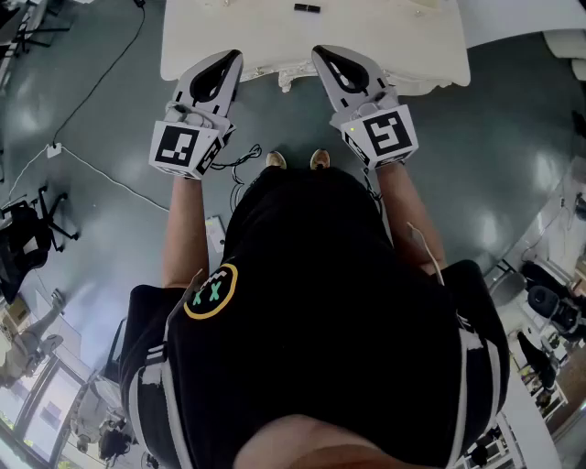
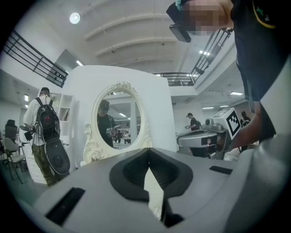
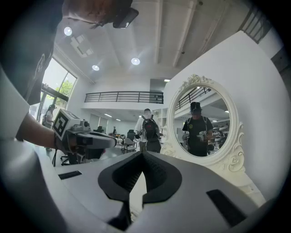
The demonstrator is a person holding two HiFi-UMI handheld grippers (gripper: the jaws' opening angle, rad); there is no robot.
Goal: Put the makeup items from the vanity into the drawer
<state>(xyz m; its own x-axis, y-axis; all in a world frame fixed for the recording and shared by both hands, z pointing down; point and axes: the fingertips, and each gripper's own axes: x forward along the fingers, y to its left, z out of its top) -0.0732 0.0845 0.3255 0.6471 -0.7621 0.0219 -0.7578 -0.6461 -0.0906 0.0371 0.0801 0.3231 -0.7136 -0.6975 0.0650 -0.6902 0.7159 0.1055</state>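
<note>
**Ana:** What shows from up on the head?

**Ben:** The left gripper [image 1: 229, 60] and the right gripper [image 1: 328, 57] are held out flat, side by side, right at the front edge of the white vanity [image 1: 385, 37]. Far back on its top lies a small black thing [image 1: 307, 8]. It is thin and dark, and too tiny to name. I think it is one of the makeup items.

**Ana:** And the drawer?

**Ben:** I can't see it. My guess is it sits under the curly front edge.

**Ana:** Now the left gripper view?

**Ben:** Its two jaws are pressed tight together with nothing between them. Past them stands an oval mirror [image 2: 117, 119] in a curly white frame.

**Ana:** And the right gripper view?

**Ben:** The same. The jaws are squeezed together and hold nothing. The mirror is off to the right.

**Ana:** So how do we do this well?

**Ben:** I think the job is only starting. The drawer has to be open first, so one gripper should pull it out. Then spread the other's jaws, reach far over the top, and come down across the black thing's thin side. Squeeze softly so it does not roll away
</note>
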